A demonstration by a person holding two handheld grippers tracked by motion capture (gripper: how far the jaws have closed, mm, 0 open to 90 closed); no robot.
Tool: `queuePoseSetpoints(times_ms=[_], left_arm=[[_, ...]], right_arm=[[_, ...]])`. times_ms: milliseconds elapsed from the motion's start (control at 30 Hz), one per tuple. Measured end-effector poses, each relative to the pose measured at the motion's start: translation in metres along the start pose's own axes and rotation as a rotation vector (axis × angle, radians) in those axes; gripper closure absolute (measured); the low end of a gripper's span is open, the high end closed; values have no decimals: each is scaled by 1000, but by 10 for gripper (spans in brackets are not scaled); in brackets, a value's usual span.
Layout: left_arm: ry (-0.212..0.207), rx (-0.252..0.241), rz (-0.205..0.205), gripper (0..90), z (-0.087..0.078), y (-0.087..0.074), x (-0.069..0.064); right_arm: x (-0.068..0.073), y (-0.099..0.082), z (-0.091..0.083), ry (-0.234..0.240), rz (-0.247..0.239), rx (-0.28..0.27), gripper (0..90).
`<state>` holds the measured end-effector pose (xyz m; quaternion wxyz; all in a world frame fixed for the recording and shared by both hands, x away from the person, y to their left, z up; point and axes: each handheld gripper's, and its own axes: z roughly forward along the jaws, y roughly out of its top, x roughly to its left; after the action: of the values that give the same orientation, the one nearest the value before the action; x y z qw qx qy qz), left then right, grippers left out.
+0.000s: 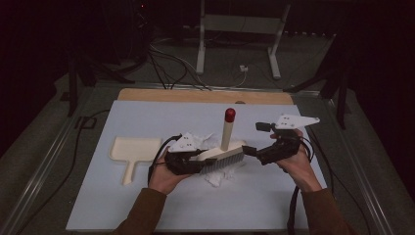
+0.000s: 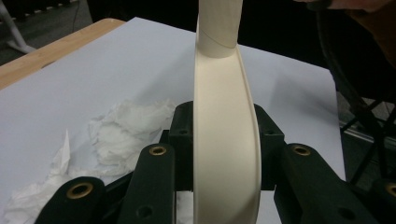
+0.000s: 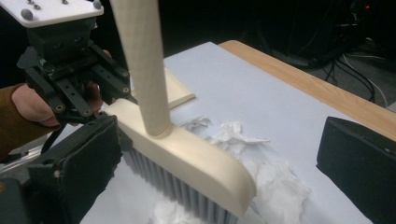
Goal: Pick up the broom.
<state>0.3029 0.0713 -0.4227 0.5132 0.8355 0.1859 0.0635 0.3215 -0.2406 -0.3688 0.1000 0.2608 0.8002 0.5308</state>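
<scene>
Brush [image 1: 226, 155] stood near the middle of the white sheet [image 1: 147, 205], bristles down among the torn paper scraps [image 1: 215, 177], its red-capped handle pointing up toward twelve o'clock. My left gripper [image 1: 199, 160] had its jaws clamped on the end of the brush's cream back. My right gripper [image 1: 248, 151] sat at three o'clock from the brush head with jaws spread wide and nothing between them. The dustpan [image 1: 132, 152] lay at nine o'clock, well apart and, as far as I could see, bare, so I judged the sweeping barely begun: scraps were yet to be gathered and pushed into it. The brush hid some scraps beneath it, and the dim light blurred how far the scraps spread.
</scene>
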Motion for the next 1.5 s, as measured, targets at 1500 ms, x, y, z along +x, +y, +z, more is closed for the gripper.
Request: queuePoseSetpoints(times_ms=[1500], left_arm=[[-129, 32, 37, 698, -22, -10, 13]], right_arm=[[12, 15, 65, 239, -138, 281, 27]])
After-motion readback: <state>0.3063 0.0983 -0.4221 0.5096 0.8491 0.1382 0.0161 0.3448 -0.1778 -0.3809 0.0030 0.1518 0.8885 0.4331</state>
